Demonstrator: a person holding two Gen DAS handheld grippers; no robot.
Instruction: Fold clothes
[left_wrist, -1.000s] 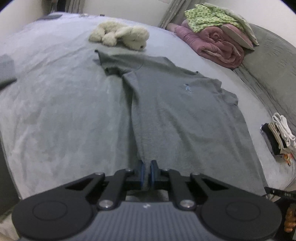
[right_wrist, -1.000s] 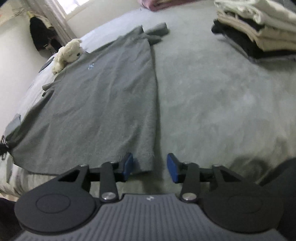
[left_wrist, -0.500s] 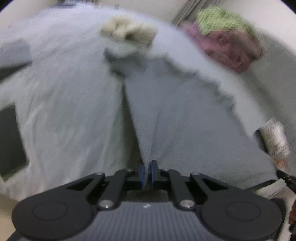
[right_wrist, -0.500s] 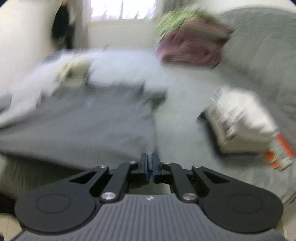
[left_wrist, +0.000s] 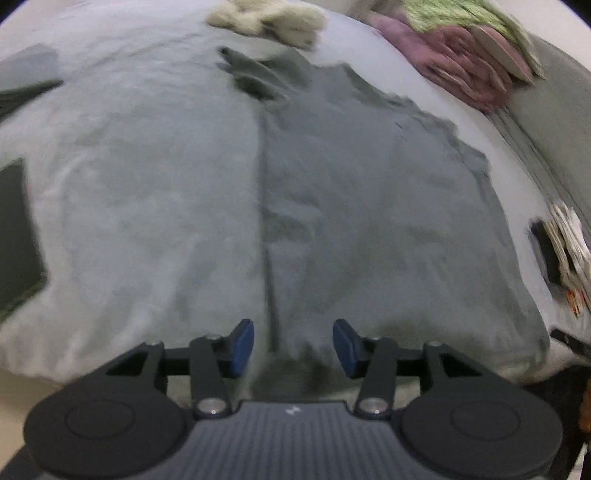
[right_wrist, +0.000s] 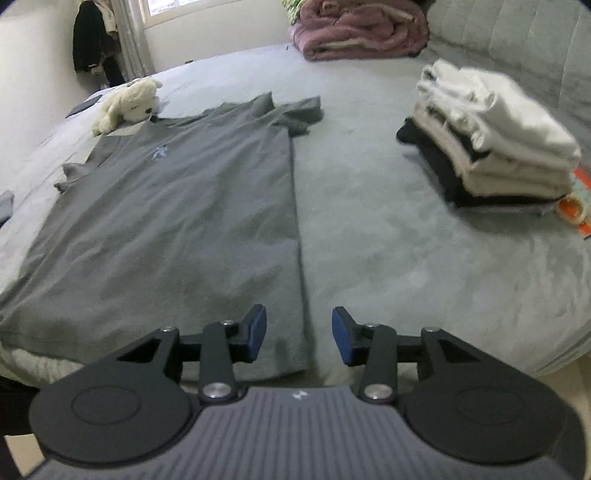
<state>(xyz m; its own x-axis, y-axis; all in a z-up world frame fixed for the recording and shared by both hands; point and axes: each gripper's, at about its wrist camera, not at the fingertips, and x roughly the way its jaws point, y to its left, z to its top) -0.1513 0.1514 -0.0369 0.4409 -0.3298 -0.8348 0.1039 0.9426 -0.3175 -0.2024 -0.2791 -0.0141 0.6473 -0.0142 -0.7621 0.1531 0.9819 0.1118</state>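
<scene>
Grey bed (right_wrist: 388, 221), T-shirt (right_wrist: 166, 206) flat, collar pointing away

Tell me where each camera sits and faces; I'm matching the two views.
Left wrist: behind the open left tongs, facing up the flat grey cotton T-shirt's left edge.
Right wrist: behind the open right tongs, facing up the shirt's right edge.
Shared: shirt, white plush toy dog, pink rolled blanket.

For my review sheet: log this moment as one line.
left tongs open | right tongs open | grey T-shirt flat, unfolded | both at hem corners
</scene>
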